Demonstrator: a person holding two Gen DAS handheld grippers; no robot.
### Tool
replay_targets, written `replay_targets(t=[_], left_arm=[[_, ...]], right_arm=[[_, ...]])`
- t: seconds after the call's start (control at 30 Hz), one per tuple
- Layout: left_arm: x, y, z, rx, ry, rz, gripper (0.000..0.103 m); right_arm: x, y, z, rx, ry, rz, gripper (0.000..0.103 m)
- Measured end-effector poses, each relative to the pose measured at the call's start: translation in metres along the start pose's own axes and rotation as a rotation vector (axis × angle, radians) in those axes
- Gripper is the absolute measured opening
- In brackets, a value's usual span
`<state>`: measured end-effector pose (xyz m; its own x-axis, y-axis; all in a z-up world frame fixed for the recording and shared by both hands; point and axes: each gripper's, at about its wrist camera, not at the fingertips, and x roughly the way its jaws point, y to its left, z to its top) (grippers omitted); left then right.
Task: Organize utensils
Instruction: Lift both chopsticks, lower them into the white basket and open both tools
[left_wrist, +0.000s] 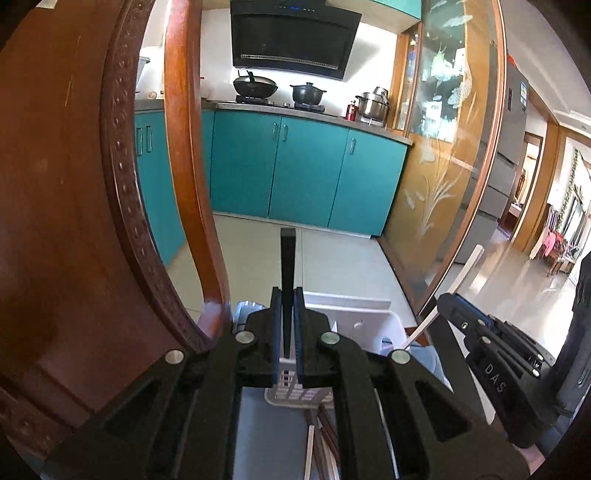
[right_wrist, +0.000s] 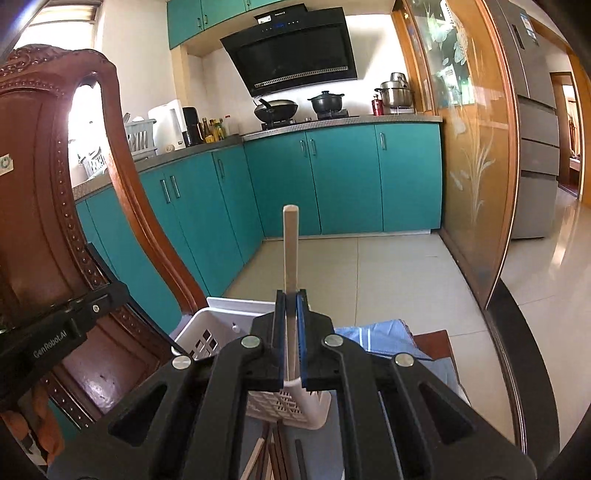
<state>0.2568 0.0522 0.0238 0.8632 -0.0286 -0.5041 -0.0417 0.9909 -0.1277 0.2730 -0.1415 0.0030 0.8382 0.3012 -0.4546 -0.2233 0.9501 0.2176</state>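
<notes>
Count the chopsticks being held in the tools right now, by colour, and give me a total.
black chopstick: 1, in the left tool
pale chopstick: 1, in the right tool
Total: 2

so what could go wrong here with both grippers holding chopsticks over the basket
1. The left gripper and right gripper each pinch one stick low down; the black chopstick and pale chopstick stand far above the pads and could pivot or slip.
2. The grippers are close together above the white utensil basket and may collide.
3. The wooden chair back sits beside the left gripper and could snag it.
</notes>
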Motion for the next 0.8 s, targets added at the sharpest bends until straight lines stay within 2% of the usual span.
replay_targets(t=[0.3,0.37,0.4,0.43,0.47,0.53,0.63,0.67,0.8], left_arm=[[-0.003,-0.002,-0.017,-0.004,0.018,-0.012,0.007],[-0.008,-0.002,-0.023,-0.006,0.003,-0.013,0.007],[-0.012,-0.002,-0.026,-0.005,0.002,-0.016,0.008],[-0.014,-0.003,-0.029,-0.001,0.0,-0.016,0.012],[-0.02,-0.004,-0.034,0.008,-0.009,-0.019,0.015],[-0.033,-0.007,-0.041,0.021,-0.033,-0.017,0.027],[-0.058,-0.009,-0.065,0.044,-0.066,-0.032,0.038],[-0.064,-0.01,-0.074,0.057,-0.065,-0.035,0.04],[-0.073,-0.015,-0.123,0.111,0.017,-0.045,0.045]], right_arm=[[-0.011,0.008,-0.012,-0.044,0.01,-0.005,0.008],[-0.019,0.011,-0.016,-0.049,0.004,0.01,0.015],[-0.026,0.011,-0.018,-0.05,-0.001,0.021,0.024],[-0.032,0.011,-0.02,-0.051,-0.009,0.027,0.031],[-0.041,0.011,-0.023,-0.05,-0.022,0.036,0.033],[-0.068,0.01,-0.033,-0.052,-0.061,0.073,0.039],[-0.098,0.004,-0.053,-0.067,-0.093,0.091,0.049],[-0.106,0.001,-0.063,-0.075,-0.091,0.087,0.049],[-0.112,-0.011,-0.099,-0.094,-0.018,0.022,0.05]])
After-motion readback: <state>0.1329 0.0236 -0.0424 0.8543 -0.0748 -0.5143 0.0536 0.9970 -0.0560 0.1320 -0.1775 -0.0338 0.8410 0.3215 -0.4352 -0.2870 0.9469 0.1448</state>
